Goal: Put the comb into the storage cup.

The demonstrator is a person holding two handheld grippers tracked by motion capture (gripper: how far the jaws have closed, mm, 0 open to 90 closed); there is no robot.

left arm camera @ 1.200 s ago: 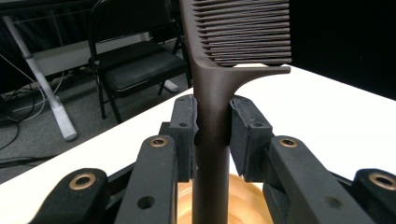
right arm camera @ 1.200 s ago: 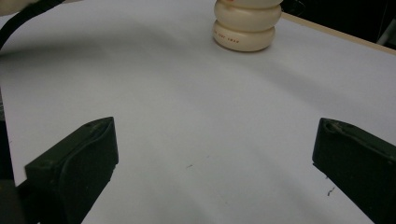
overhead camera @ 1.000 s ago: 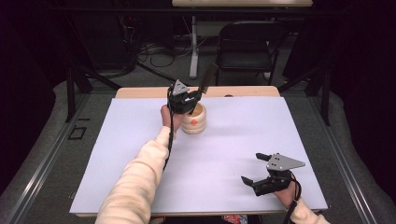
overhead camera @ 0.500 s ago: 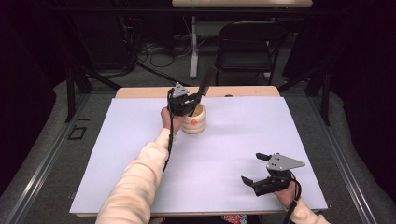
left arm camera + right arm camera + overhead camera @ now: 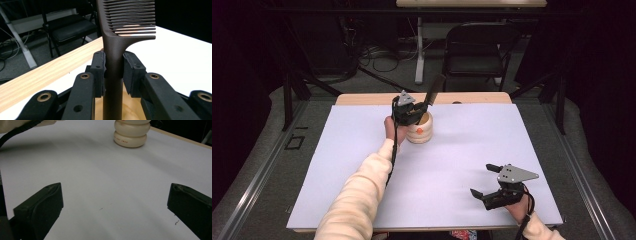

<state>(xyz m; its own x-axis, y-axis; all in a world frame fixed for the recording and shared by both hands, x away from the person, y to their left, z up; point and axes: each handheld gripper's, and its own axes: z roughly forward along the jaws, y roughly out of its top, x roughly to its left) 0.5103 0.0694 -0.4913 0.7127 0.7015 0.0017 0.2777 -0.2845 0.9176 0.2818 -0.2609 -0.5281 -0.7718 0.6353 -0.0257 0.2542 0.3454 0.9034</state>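
A dark brown comb (image 5: 117, 37) stands upright with its handle down inside a cream ribbed holder (image 5: 420, 131) at the back middle of the white sheet. My left gripper (image 5: 411, 114) is over the holder, shut on the comb's handle, whose pads (image 5: 98, 67) press it from both sides. The comb's toothed end (image 5: 434, 91) sticks up and leans away to the right. The holder's pale inside (image 5: 130, 107) shows below the jaws. My right gripper (image 5: 484, 180) rests low near the front right of the sheet, its jaws wide apart with nothing between them. The holder (image 5: 131, 133) lies far ahead of it.
A white sheet (image 5: 362, 150) covers the wooden table, whose bare edge (image 5: 472, 97) shows at the back. A black chair (image 5: 474, 55) and cables stand beyond the table. A sleeved forearm (image 5: 362, 190) lies across the left middle of the sheet.
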